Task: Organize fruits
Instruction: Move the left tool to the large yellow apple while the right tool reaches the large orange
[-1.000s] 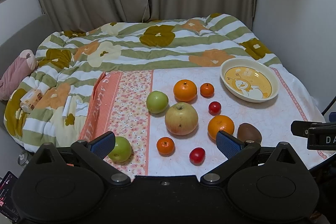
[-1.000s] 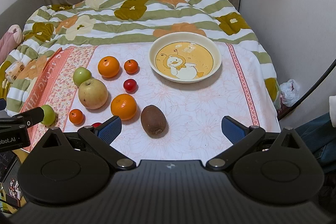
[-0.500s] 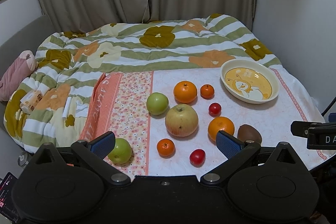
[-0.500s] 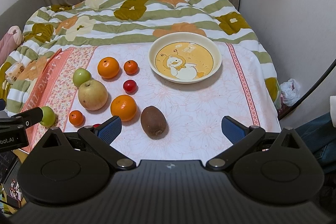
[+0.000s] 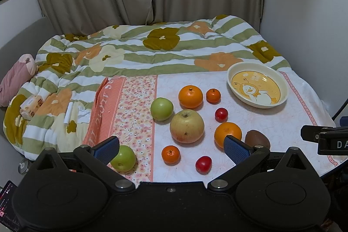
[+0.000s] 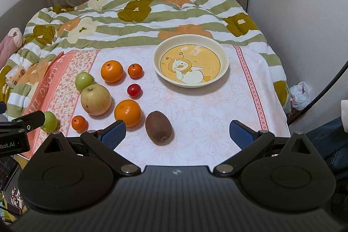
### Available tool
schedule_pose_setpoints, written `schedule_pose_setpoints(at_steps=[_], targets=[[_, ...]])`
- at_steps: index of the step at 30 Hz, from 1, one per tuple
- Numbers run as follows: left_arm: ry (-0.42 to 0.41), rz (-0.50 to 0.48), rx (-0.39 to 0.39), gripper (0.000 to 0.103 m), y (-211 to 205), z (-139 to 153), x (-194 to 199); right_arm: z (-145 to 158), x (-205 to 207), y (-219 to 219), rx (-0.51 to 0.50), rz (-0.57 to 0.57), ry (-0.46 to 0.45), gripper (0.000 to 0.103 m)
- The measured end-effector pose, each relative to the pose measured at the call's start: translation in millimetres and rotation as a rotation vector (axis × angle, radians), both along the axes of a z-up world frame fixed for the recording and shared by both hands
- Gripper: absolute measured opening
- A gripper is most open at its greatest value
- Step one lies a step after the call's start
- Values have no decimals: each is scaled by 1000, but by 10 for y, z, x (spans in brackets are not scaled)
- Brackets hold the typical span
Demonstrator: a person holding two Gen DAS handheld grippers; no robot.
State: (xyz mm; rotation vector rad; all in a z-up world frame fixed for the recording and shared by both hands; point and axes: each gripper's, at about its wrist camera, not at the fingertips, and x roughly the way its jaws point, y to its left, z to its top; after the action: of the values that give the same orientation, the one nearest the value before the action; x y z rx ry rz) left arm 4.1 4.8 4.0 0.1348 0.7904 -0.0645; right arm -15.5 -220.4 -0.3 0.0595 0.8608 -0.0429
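Both the left gripper [image 5: 170, 148] and the right gripper [image 6: 177, 134] hang wide apart and hold nothing above the floral cloth [image 6: 195, 114], where the kiwi [image 6: 158, 128], oranges and apples lie left of the bare duck-printed bowl [image 6: 191, 45].

"DA" is read in white on the right gripper's black body [image 5: 332, 144] | "bot.AI" is read on the left gripper's black body [image 6: 13, 144] | partial white lettering "ALONG" is made out on the cloth's orange border [image 5: 104, 105] | bowl [image 6: 224, 62] lettering is too small to be read
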Motion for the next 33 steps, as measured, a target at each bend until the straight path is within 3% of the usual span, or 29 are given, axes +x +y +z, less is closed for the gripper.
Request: schedule_pose_setpoints(at_steps=[14,19,33], targets=[[1,-27,-12,103,64,-5,56,-10,20,35,14,8,0,103],[-14,-75,8,103,143,-85,191,-187,135,6,18,35,4,103],[-18,-303,57,102,125,-850,835,-836,576,340,-1,268,-42,103]])
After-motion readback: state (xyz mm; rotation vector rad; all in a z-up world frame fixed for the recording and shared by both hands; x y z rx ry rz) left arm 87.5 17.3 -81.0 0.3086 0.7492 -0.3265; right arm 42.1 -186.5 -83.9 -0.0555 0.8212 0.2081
